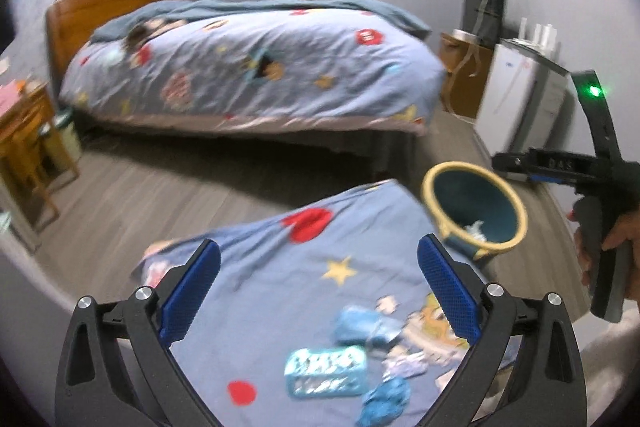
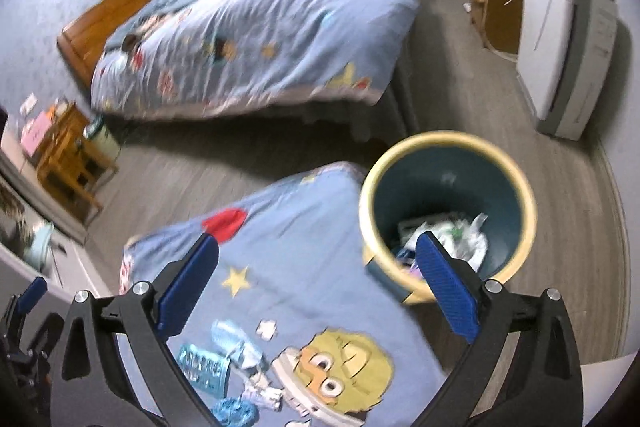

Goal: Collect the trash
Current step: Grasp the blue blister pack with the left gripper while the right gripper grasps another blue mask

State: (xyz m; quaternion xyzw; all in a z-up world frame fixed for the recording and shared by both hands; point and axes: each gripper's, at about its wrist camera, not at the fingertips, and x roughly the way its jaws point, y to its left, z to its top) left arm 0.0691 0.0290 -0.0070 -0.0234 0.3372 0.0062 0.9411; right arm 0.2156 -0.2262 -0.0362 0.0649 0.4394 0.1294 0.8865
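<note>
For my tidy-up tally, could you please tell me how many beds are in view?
2: the far bed with a wooden headboard stands against the back wall, and the near bed lies just below the cameras, beside the trash bin. None seems hidden.

Faint letters "DAS" on the right gripper's (image 1: 536, 167) black body; other print too blurred.

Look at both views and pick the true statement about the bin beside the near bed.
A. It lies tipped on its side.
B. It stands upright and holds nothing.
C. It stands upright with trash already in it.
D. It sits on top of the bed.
C: the bin stands on the floor with its yellow rim up, and crumpled white trash lies at its bottom.
</note>
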